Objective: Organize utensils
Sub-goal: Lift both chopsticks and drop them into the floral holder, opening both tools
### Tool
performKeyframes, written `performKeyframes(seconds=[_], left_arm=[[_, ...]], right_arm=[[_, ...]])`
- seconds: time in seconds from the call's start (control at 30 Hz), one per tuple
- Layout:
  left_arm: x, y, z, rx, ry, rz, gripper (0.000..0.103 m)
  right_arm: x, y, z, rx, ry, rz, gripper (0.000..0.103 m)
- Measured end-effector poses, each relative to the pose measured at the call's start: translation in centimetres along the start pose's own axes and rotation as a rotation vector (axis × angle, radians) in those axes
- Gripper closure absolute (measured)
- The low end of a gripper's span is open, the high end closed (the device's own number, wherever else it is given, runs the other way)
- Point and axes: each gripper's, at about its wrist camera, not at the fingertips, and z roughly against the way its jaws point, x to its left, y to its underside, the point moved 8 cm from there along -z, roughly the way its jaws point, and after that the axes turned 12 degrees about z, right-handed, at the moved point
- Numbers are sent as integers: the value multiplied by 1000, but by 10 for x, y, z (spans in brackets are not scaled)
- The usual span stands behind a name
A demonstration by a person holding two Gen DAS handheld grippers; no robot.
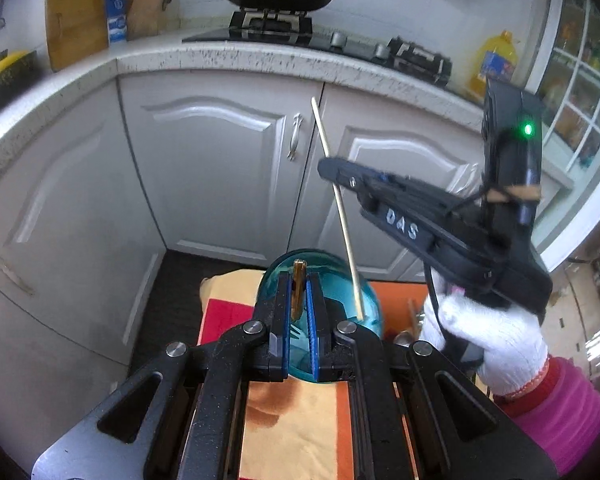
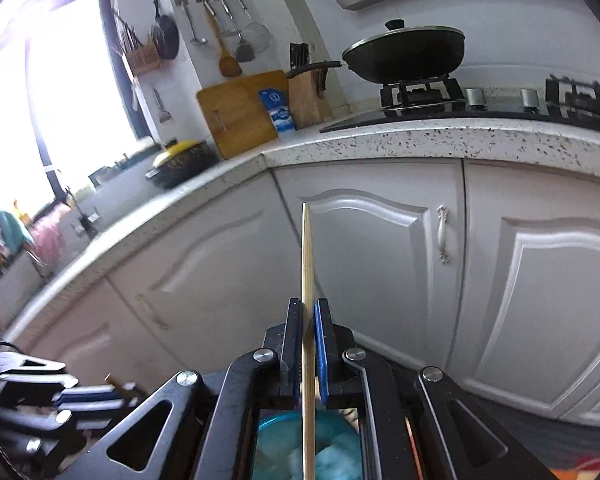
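Left gripper [image 1: 300, 300]: jaws are drawn together on a small amber-brown flat utensil handle [image 1: 299, 280], which is seen poking up between the blue pads; what sort of utensil it is cannot be told.
Right gripper [image 2: 309, 336]: clamped on a thin pale bamboo chopstick [image 2: 307, 280], held partway along its length (seen from the side in the left wrist view, carried by a white-gloved hand [image 1: 488, 340]).
Chopstick axis: nearly upright, slightly tilted in the left wrist view; the upper end is raised in front of the white cabinet doors [image 1: 220, 160], the lower end is pointed down toward the container.
Container: a translucent teal glass jar [image 1: 364, 300] is seen on an orange and yellow cloth [image 1: 296, 420], directly below both grippers.
Key relation: the chopstick's lower tip is seen over the jar's right side, apparently close to the jar; whether it is already inside cannot be told.
Nearer hand: both are close over the jar; the amber handle is centred over it.
Next move (judged): each piece is to be lowered along its long axis into the jar, then released.
Risk: the two grippers are crowded together.
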Motion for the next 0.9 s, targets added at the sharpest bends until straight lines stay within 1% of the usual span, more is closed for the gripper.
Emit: performKeyframes(seconds=[0.13, 0.2, 0.33, 0.53, 0.63, 0.67, 0.7, 0.73, 0.77, 0.8, 0.9], left_arm=[[7, 9, -21, 39, -12, 11, 97], [9, 13, -28, 56, -15, 19, 97], [9, 20, -37, 74, -18, 20, 97], [14, 28, -46, 90, -39, 48, 97], [13, 31, -42, 89, -27, 65, 97], [11, 31, -40, 85, -26, 66, 95], [10, 32, -38, 84, -24, 67, 92], [9, 32, -35, 83, -22, 71, 89], [8, 32, -33, 81, -18, 74, 78], [6, 32, -31, 79, -14, 75, 69], [3, 33, -23, 69, -10, 78, 66]], right_arm=[[-9, 8, -14, -20, 34, 13, 98], [-9, 14, -18, -14, 42, 32, 98], [-2, 32, -15, 36, 13, 63, 98], [1, 67, -9, 162, -33, 36, 98], [1, 76, -1, 204, -30, 39, 97], [1, 77, 3, 210, -31, 34, 97], [0, 77, 7, 213, -30, 31, 91], [0, 77, 13, 212, -30, 30, 77], [0, 76, 19, 205, -29, 29, 71], [0, 75, 24, 200, -30, 26, 69], [1, 77, 36, 208, -20, 23, 69]])
